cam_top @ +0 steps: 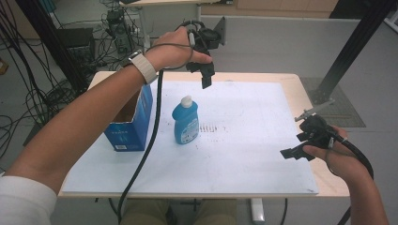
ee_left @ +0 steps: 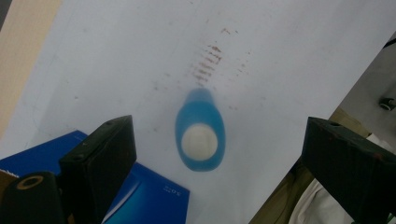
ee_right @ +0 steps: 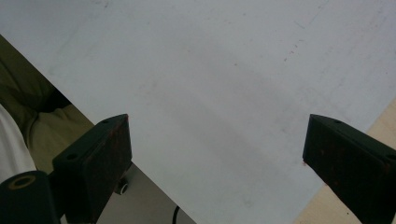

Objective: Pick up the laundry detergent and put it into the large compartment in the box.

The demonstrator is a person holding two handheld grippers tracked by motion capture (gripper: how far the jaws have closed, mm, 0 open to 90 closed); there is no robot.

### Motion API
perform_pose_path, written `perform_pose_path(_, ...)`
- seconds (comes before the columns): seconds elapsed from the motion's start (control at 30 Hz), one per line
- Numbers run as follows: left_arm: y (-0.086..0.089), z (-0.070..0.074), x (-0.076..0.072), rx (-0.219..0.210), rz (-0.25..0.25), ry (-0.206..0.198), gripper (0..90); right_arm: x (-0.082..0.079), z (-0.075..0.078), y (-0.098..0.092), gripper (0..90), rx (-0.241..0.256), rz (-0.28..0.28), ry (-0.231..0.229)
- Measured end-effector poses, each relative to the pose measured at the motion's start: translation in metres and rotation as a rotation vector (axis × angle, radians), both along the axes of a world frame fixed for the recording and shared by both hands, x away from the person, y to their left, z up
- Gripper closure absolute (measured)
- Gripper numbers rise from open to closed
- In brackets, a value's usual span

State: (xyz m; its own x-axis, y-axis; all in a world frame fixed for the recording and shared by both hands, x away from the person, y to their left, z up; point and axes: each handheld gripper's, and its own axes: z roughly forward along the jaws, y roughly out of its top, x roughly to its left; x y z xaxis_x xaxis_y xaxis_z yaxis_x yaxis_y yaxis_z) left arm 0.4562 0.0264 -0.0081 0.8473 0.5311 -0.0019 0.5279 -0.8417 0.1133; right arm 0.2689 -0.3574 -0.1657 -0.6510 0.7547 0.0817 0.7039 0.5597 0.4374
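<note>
White sheeting is covering the counter [cam_top: 263, 154], where a blue bottle [cam_top: 185, 121] with a white cap is standing upright just beside an open blue box [cam_top: 131, 126]. Above the bottle, the left gripper [cam_top: 205, 77] is hovering with its jaws spread wide, looking straight down on the cap, touching nothing. Well apart, at the counter's near right edge, the right gripper [cam_top: 300, 147] is resting low, jaws likewise parted and empty.

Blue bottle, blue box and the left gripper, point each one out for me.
blue bottle [cam_top: 186, 123], high view, on its label.
blue box [cam_top: 133, 125], high view, on its side wall.
left gripper [cam_top: 205, 74], high view, between its jaws.
</note>
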Motion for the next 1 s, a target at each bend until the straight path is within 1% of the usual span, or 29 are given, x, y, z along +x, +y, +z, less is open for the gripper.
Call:
perform_pose_path(0.07, 0.003, -0.001, 0.002, 0.003, 0.015, 0.005, 10.6, 0.001, 0.001, 0.001, 7.9, 0.0, 0.005, -0.002)
perform_pose_path(0.3, 0.006, -0.003, 0.005, 0.009, 0.025, 0.013, 10.5, 0.004, 0.001, 0.003, 7.9, -0.001, 0.01, -0.002)
perform_pose_path(0.5, 0.01, -0.009, 0.01, 0.018, 0.049, 0.028, 10.4, 0.005, 0.0, 0.003, 7.9, -0.001, 0.014, -0.001)
perform_pose_path(0.6, 0.01, -0.011, 0.011, 0.019, 0.053, 0.032, 10.3, 0.005, -0.001, 0.003, 7.9, 0.0, 0.013, 0.001)
perform_pose_path(0.7, 0.013, -0.016, 0.012, 0.02, 0.079, 0.041, 10.3, 0.005, -0.001, 0.002, 7.9, 0.0, 0.013, 0.002)
perform_pose_path(0.73, 0.013, -0.016, 0.012, 0.02, 0.079, 0.041, 10.3, 0.005, -0.001, 0.002, 7.9, 0.0, 0.013, 0.002)
perform_pose_path(0.77, 0.013, -0.019, 0.013, 0.029, 0.095, 0.049, 10.3, 0.006, -0.001, 0.003, 7.9, -0.001, 0.012, 0.003)
perform_pose_path(0.87, 0.013, -0.022, 0.013, 0.041, 0.112, 0.057, 10.3, 0.006, -0.001, 0.003, 7.9, -0.001, 0.015, 0.002)
perform_pose_path(1.0, 0.013, -0.025, 0.014, 0.047, 0.122, 0.068, 10.2, 0.006, -0.001, 0.004, 7.9, 0.001, 0.018, 0.001)
